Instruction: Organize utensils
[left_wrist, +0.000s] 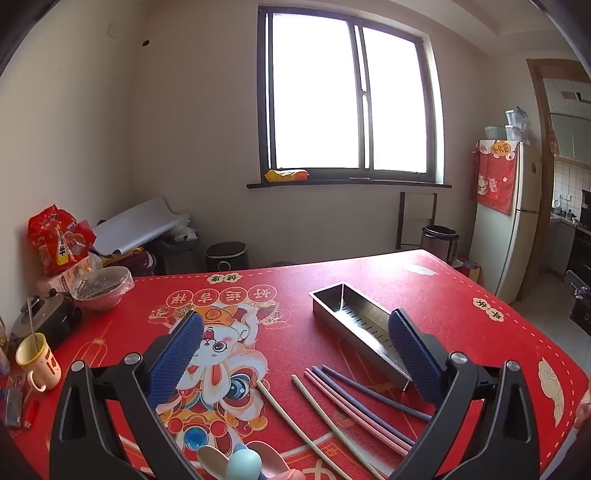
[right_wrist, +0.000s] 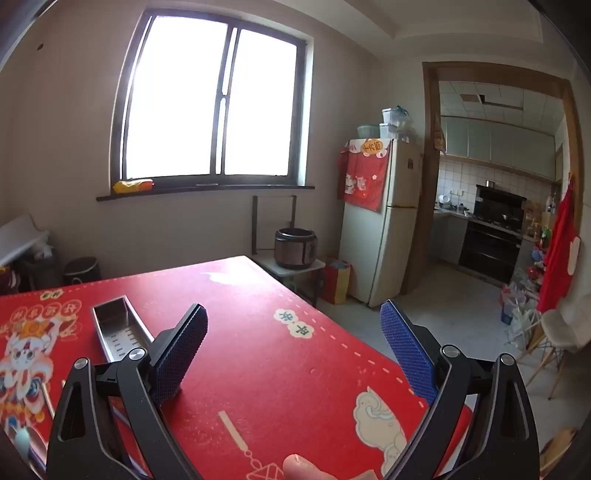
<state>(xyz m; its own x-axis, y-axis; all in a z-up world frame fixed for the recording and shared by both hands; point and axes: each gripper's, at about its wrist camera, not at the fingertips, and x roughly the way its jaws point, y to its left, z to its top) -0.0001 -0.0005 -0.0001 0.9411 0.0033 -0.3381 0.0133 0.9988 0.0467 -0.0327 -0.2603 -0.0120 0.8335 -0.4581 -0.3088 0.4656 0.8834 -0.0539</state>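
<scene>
A long steel utensil tray (left_wrist: 345, 314) lies on the red tablecloth (left_wrist: 280, 280), right of centre. Several loose chopsticks (left_wrist: 354, 398), cream, pink and purple, lie in front of it. Three spoons (left_wrist: 243, 461), cream, light blue and pink, lie at the near edge. My left gripper (left_wrist: 295, 325) hovers above the chopsticks, wide open and holding nothing. In the right wrist view the tray (right_wrist: 116, 325) lies to the left. My right gripper (right_wrist: 293, 321) hangs open and empty over bare cloth near the table's right edge. The light blue spoon (right_wrist: 22, 439) peeks in at the lower left.
A yellow mug (left_wrist: 37, 362), a black pot (left_wrist: 44, 321), a covered bowl (left_wrist: 101, 288) and snack bags (left_wrist: 59, 240) crowd the table's left side. A fingertip (right_wrist: 306, 467) shows at the bottom. Beyond the table stand a fridge (right_wrist: 384, 221), a rice cooker (right_wrist: 295, 247) and a white chair (right_wrist: 557, 328).
</scene>
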